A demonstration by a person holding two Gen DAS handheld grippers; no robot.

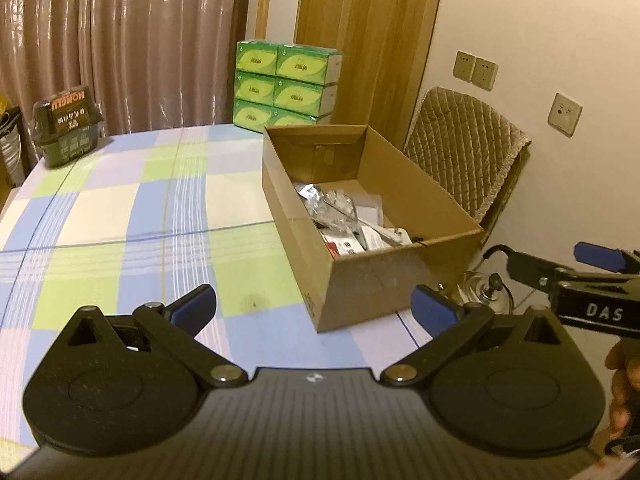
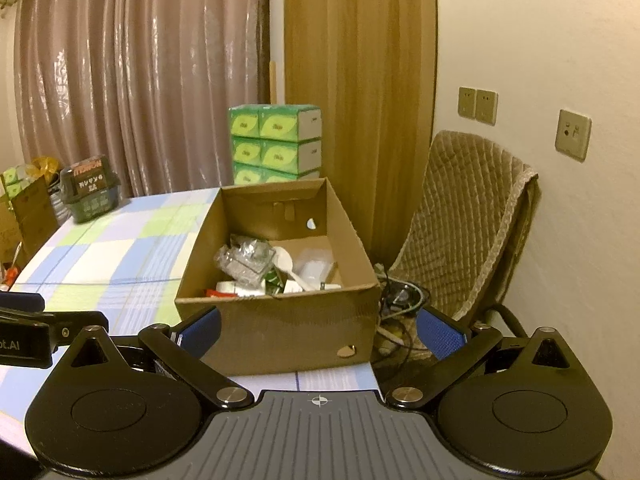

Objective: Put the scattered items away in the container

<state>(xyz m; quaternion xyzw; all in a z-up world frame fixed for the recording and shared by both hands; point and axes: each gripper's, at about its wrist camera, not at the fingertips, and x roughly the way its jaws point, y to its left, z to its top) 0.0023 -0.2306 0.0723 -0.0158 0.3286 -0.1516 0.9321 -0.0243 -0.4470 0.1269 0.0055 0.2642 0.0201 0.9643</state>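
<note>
Both tools stand released and hold nothing, poised before a cardboard box on a checked bench.

Left wrist view: the left tool [image 1: 314, 310] fills the bottom of the frame, its blue pads spread wide over bare cloth. The box [image 1: 408, 276] sits right of centre on the bench [image 1: 120, 216], its near corner just beyond the right pad. Inside lies the clutter [image 1: 352, 224]: crinkled clear wrappers, white cartons and small packets, heaped toward the near end. At the right edge the right tool [image 1: 560, 266] reaches in, jaws parted. A dark tub [image 1: 68, 130] stands at upper left, green tissue packs [image 1: 286, 84] behind the box, a quilted chair [image 1: 464, 148] to its right.

Right wrist view: the right tool [image 2: 318, 334] faces the box [image 2: 280, 332] head-on, its near wall framed between the pads. The clutter [image 2: 256, 264] shows again, with a white plastic spoon among the wrappers. No loose items show on the cloth in either view, so the tidying looks all but finished.

The contents appear light; the wrappers would likely be soft, slick and crush under a firm pinch, the cartons stiffer and better gripped across their short sides. The box itself seems light but floppy at the rim, best taken by a wall near a corner.
</note>
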